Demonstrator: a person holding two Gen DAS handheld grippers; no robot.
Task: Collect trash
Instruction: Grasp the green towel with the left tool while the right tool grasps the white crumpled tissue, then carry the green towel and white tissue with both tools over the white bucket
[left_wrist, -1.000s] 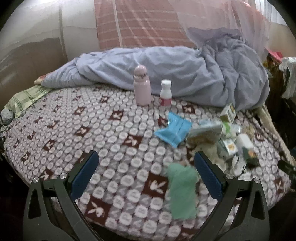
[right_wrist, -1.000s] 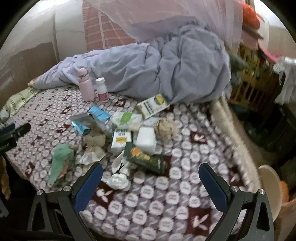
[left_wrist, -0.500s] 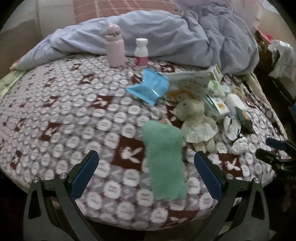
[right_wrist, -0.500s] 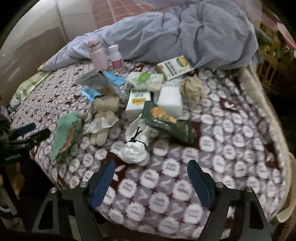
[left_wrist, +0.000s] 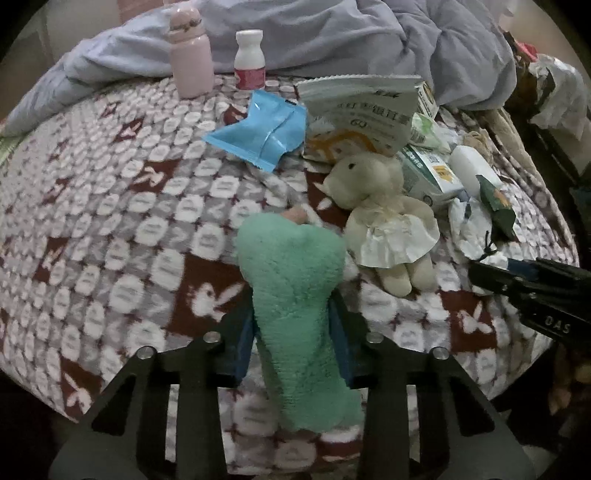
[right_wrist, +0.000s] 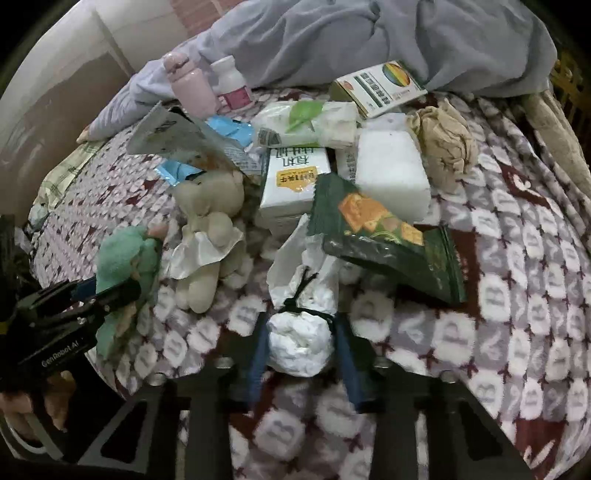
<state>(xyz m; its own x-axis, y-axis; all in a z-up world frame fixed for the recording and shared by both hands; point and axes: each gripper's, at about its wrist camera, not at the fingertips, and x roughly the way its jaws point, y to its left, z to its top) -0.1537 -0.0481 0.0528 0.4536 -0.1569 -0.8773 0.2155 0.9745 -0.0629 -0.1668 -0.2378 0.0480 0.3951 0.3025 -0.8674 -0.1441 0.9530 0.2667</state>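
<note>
On the patterned bed blanket (left_wrist: 110, 206), the left gripper (left_wrist: 293, 332) has just been closing – its blue fingers (left_wrist: 245, 338) now pinch the green plush toy (left_wrist: 295, 295) lying near the bed's front edge. Just right of it lies a cream stuffed bunny (left_wrist: 384, 218). Further right, the right gripper (right_wrist: 299, 350) has also been closing, its fingers (right_wrist: 258, 350) pressed on both sides of a tied white bag (right_wrist: 301, 339) – below the dark green snack packet (right_wrist: 384, 236).
</note>
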